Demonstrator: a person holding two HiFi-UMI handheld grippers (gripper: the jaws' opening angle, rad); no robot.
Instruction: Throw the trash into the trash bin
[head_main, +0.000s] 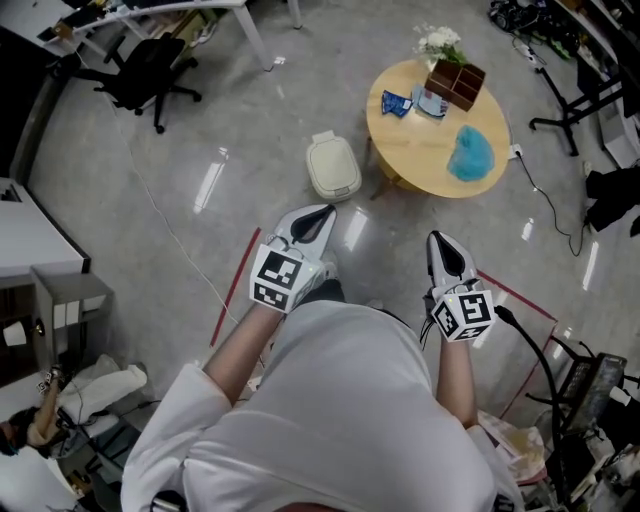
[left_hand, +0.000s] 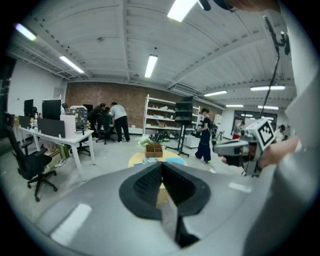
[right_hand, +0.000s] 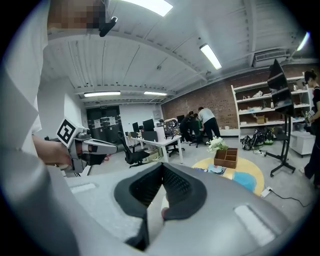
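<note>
White-sleeved arms fill the bottom of the head view, each hand carrying a set of tongs out over the grey floor. The left tongs (head_main: 322, 214) are pressed together with nothing between them, and the right tongs (head_main: 444, 245) are likewise pressed together and empty; each gripper view shows its pads meeting along one line.

Ahead stands a round wooden counter (head_main: 410, 145), well apart from both tongs. A crumpled blue sheet (head_main: 471, 153) lies near the counter's right edge, and a small blue wrapper (head_main: 396, 102) lies near its left edge. A wooden box (head_main: 456, 83) and white flowers (head_main: 440, 42) sit at the far edge. The cream trash bin (head_main: 333, 165) stands on the floor just beside the counter's left edge, between the left tongs and the counter, with its lid apparently down.

The step in hand looks like the approach, with no trash picked up yet. To do it well, spread the tongs before they reach the counter, not over it. The right tongs suit the crumpled sheet: come in low from the near edge and pinch a raised fold, since soft material may slip from a shallow bite. The left tongs sit closer to the wrapper and the bin. How the lid opens I cannot tell, so plan for one set of tongs to deal with it.
</note>
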